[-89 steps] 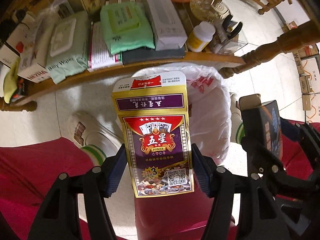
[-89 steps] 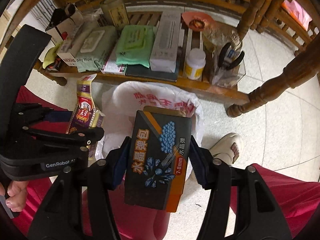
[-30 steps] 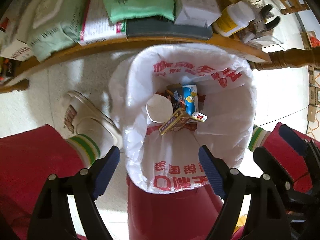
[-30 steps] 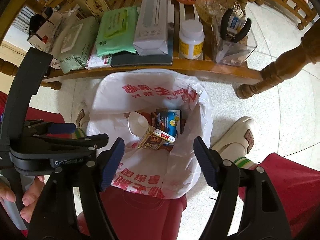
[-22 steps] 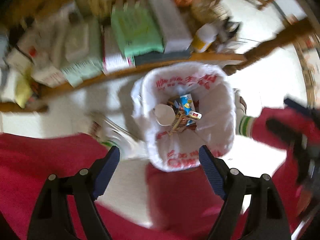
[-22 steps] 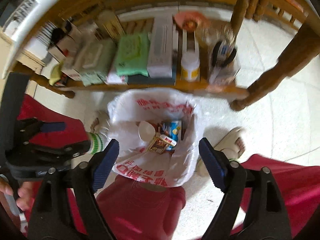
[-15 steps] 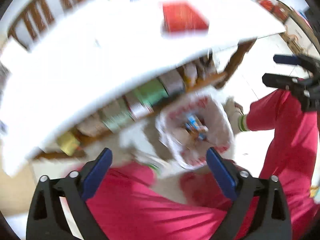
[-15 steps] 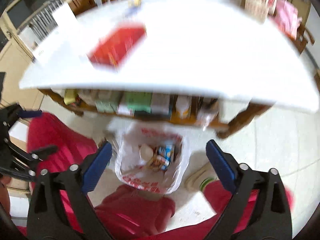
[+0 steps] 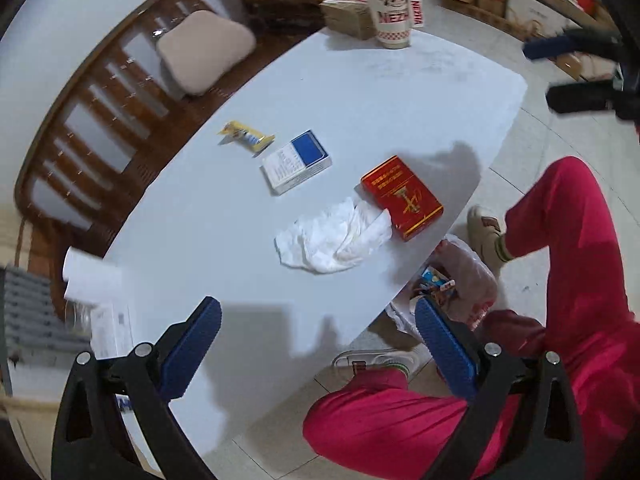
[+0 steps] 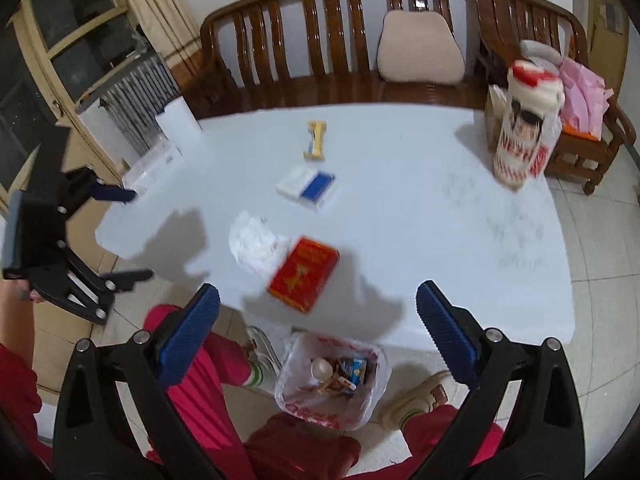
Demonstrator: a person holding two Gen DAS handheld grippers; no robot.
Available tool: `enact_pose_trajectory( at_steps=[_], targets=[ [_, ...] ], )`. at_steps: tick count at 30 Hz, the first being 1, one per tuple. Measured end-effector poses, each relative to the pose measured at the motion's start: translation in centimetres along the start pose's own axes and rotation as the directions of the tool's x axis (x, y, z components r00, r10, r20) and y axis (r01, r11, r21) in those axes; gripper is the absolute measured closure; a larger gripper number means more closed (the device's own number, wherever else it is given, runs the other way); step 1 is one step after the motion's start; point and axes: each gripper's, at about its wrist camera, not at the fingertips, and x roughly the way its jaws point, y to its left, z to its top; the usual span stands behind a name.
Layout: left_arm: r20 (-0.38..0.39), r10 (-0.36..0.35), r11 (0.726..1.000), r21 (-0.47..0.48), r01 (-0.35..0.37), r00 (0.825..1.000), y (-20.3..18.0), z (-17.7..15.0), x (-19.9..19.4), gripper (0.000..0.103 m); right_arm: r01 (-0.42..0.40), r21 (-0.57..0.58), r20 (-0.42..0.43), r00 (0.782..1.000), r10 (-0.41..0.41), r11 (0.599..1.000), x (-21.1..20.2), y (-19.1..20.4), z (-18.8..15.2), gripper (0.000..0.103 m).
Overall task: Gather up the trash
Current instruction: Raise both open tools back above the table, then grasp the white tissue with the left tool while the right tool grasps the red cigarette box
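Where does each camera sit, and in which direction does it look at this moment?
Left wrist: on the left gripper, above the table's left end, looking down across the white table at the red box and crumpled tissue; red trousers and the right gripper show.
Right wrist: on the right gripper, at the table's near edge, facing the wooden bench; the trash bag lies below, and the left gripper shows.
Shared: table, red box, tissue, blue-and-white box, yellow wrapper, trash bag.
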Motion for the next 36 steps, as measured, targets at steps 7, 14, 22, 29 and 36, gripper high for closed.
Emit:
enact_pose_trajectory(
  at_steps=[7, 14, 22, 29, 36],
  targets=[
    [-0.006, -0.031, 0.981, 0.192, 0.031, 1.0, -0.7, 1.5, 1.9, 0.008, -0.014, 0.014, -0.025, 1.0, 0.014, 1.0, 0.6, 0.5, 3.6, 0.007],
    [-0.035, -0.093, 0.951, 0.294, 0.099, 0.995, -0.7, 3.1, 4.8, 0.008, -0.007, 0.022, -0.087, 0.996, 0.009, 1.0, 3.9, 1.4, 5.3, 0.007],
    [-0.088, -0.195, 0.911, 0.354, 0.213, 0.977, -0.5, 3.3, 8.8, 0.008, 0.007, 0.055, -0.163, 0.987, 0.002, 0.998, 8.6, 1.0, 5.0, 0.007],
    [-0.111, -0.235, 0.882, 0.393, 0.26, 0.966, -0.5, 3.8, 11.4, 0.008, 0.014, 0.109, -0.261, 0.965, 0.015, 0.994, 13.9, 0.5, 3.7, 0.007],
    [-0.132, -0.256, 0.849, 0.443, 0.289, 0.957, -0.9, 3.9, 13.2, 0.008, 0.038, 0.188, -0.316, 0.949, 0.023, 0.982, 18.3, -0.7, 2.6, 0.007]
  ],
)
